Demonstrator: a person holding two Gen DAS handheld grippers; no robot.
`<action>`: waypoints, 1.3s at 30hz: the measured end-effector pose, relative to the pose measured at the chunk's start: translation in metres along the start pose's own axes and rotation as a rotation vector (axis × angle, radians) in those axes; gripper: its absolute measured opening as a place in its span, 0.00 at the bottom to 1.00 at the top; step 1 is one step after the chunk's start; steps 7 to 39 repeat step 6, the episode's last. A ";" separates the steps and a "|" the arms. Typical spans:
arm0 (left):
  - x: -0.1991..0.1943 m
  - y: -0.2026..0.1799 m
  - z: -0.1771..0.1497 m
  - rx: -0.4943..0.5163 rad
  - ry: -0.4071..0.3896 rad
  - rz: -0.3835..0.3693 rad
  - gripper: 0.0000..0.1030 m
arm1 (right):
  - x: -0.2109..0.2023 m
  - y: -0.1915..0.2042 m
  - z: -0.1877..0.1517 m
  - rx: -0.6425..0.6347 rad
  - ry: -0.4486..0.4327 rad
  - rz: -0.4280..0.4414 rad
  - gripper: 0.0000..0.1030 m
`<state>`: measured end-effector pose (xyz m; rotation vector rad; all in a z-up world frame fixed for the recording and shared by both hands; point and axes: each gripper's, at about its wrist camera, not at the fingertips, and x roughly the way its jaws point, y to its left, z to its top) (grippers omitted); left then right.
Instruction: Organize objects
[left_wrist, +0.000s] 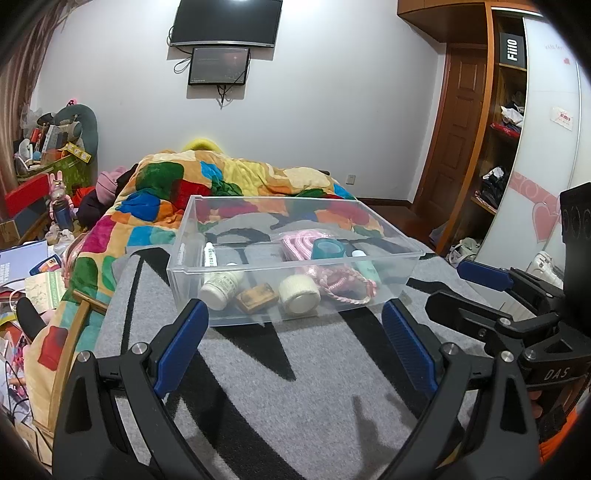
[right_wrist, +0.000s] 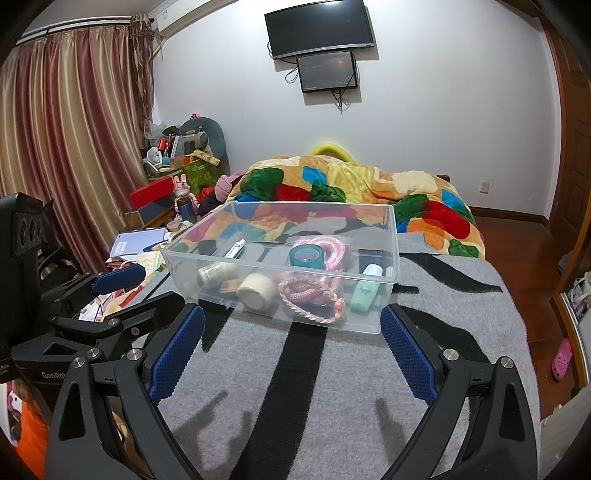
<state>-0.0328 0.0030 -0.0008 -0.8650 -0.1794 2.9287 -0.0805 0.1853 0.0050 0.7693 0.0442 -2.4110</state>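
We found the clear bin on the grey blanket, holding a white bottle, tape roll, pink rope and green bottle. Just short of the bin, our left gripper and right gripper both hung released, empty.

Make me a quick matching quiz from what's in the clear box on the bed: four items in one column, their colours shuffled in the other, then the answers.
Items
1. rope
2. tape ring
3. small block
4. lying bottle

Colours
A. brown
B. mint green
C. pink
D. dark teal

Pairs: 1-C, 2-D, 3-A, 4-B

All four lie inside the clear box.
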 end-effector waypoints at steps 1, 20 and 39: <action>0.000 0.000 0.000 0.001 0.000 0.001 0.93 | 0.000 0.000 0.000 0.000 0.000 0.000 0.93; 0.000 0.001 0.000 -0.003 0.004 0.003 0.93 | 0.000 0.000 0.000 0.001 0.000 -0.001 0.93; 0.000 0.001 0.000 -0.003 0.004 0.003 0.93 | 0.000 0.000 0.000 0.001 0.000 -0.001 0.93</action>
